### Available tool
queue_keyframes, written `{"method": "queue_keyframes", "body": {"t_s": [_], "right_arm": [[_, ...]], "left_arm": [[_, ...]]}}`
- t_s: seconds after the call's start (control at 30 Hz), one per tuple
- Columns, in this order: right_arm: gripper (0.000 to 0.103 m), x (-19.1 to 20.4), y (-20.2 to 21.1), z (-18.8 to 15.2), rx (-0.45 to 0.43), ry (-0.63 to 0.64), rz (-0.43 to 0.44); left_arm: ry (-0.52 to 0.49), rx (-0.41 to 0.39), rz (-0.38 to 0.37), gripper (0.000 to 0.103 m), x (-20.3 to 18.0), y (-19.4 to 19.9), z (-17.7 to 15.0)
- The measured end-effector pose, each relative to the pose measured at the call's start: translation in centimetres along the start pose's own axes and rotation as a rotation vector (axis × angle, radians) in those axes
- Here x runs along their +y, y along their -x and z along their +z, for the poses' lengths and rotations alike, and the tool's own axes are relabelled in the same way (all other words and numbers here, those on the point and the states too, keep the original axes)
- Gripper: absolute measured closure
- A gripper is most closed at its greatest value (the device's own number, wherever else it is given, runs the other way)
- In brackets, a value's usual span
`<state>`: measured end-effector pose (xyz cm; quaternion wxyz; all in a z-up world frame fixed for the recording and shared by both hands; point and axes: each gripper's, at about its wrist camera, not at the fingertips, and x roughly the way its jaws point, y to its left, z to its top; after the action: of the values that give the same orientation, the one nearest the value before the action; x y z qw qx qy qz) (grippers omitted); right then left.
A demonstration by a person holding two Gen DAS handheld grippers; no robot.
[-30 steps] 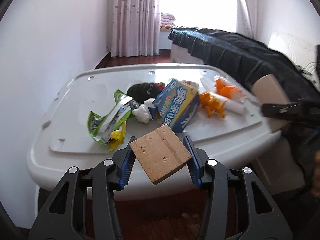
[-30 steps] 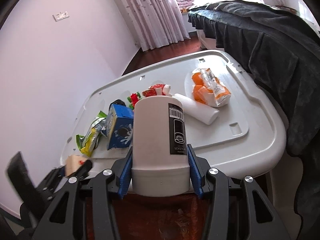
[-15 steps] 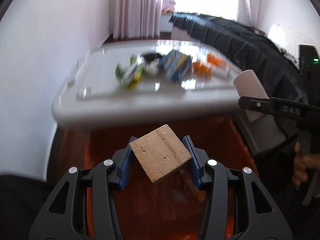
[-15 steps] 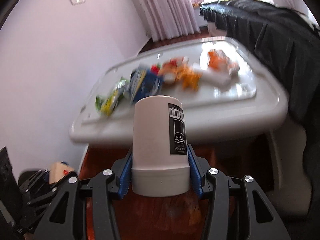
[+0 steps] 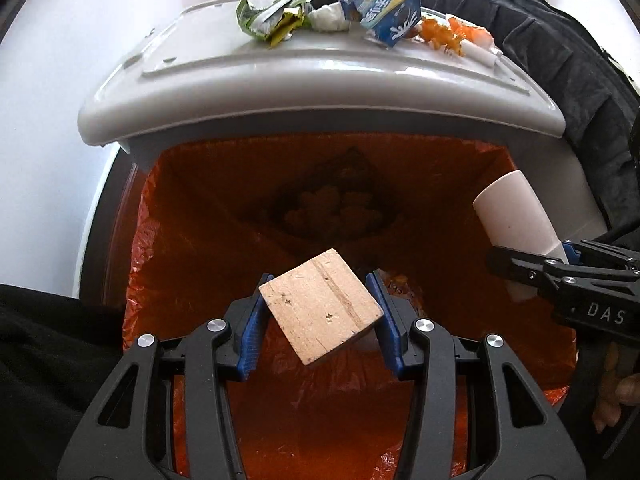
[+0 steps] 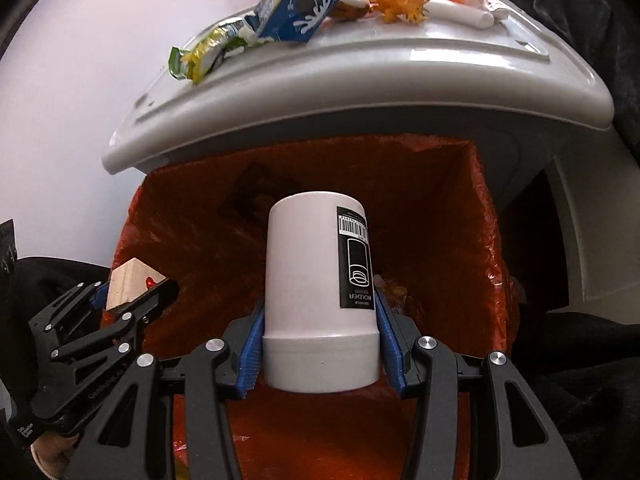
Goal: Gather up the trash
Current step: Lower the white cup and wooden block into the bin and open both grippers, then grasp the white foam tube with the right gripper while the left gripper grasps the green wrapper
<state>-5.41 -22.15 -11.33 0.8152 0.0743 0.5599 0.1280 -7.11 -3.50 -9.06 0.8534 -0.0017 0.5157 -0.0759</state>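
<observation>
While both tools hang over the big bin lined with an orange plastic bag (image 5: 192, 240), each one grips a piece of trash. The left gripper (image 5: 320, 320) has its two blue pads (image 5: 250, 328) pressed tight on the sides of a flat, square block of pale wood (image 5: 320, 306), which sits tilted like a diamond above the bag. The right gripper (image 6: 320, 344) is squeezed on a tall white plastic tube with a black label (image 6: 320, 300), which stands upright between its blue pads. Seen from the left camera, that same white tube sticks out at a slant on the right side, over the edge of the bag. Seen from the right camera, the wood block peeks out low on the left, held in the other tool. Down inside the bag there is a dark lump that is too dim to make out. Above the bin is a grey plastic lid or table top (image 5: 320, 92) with more trash lying on it. On it are a crumpled green and yellow wrapper (image 5: 272, 20), a blue and white carton (image 5: 388, 8), a white wad of paper (image 5: 328, 20), some orange bits (image 5: 440, 34) and a white stick-shaped thing (image 5: 480, 54). A dark blanket (image 5: 560, 60) lies to the right, behind the lid.
</observation>
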Motion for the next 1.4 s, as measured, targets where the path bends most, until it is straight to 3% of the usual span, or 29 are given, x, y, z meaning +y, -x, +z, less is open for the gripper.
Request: {"method": "queue_keyframes", "body": {"t_s": [0.27, 0.33, 0.37, 0.43, 0.7, 0.83, 0.93, 1.03, 1.1, 1.2, 1.4], "right_arm": [[0.054, 0.1, -0.4, 0.1, 0.012, -0.007, 0.001], [0.048, 0.0, -0.6, 0.2, 0.021, -0.017, 0.007], [0.031, -0.1, -0.7, 0.2, 0.019, -0.029, -0.004], [0.025, -0.4, -0.2, 0.3, -0.006, -0.045, -0.018], [0.026, -1.4, 2.7, 1.8, -0.106, -0.102, 0.011], [0.026, -2.1, 4.3, 4.9, -0.138, -0.086, 0.020], [0.026, -2.9, 5.3, 9.6, -0.167, -0.012, -0.047], [0.026, -3.8, 5.6, 14.8, -0.179, 0.106, -0.171], [0.026, -4.8, 5.0, 18.2, -0.160, 0.173, -0.191], [0.039, -6.4, 3.5, 21.3, -0.118, 0.233, -0.192], [0.048, -8.2, 0.7, 24.1, -0.054, 0.373, -0.101]], "left_arm": [[-0.001, 0.013, 0.000, 0.056, -0.1, -0.1, 0.1], [-0.005, 0.026, 0.004, 0.055, -0.2, -0.2, 0.0], [-0.005, 0.034, 0.017, 0.043, -0.3, -0.4, 0.1], [0.005, 0.043, 0.052, 0.026, -0.3, -0.5, 0.3], [0.041, 0.019, 0.042, 0.026, 0.3, 0.2, 0.3], [0.047, 0.022, 0.026, 0.026, 0.3, 0.1, 0.3], [0.042, 0.025, 0.010, 0.026, 0.1, 0.0, 0.4], [0.031, 0.023, 0.001, 0.026, -0.3, -0.1, 0.5], [0.021, 0.020, 0.000, 0.026, -0.4, -0.1, 0.5], [0.007, 0.016, 0.002, 0.026, -0.5, -0.2, 0.5], [-0.004, 0.024, 0.012, 0.026, -0.7, -0.9, 0.9]]}}
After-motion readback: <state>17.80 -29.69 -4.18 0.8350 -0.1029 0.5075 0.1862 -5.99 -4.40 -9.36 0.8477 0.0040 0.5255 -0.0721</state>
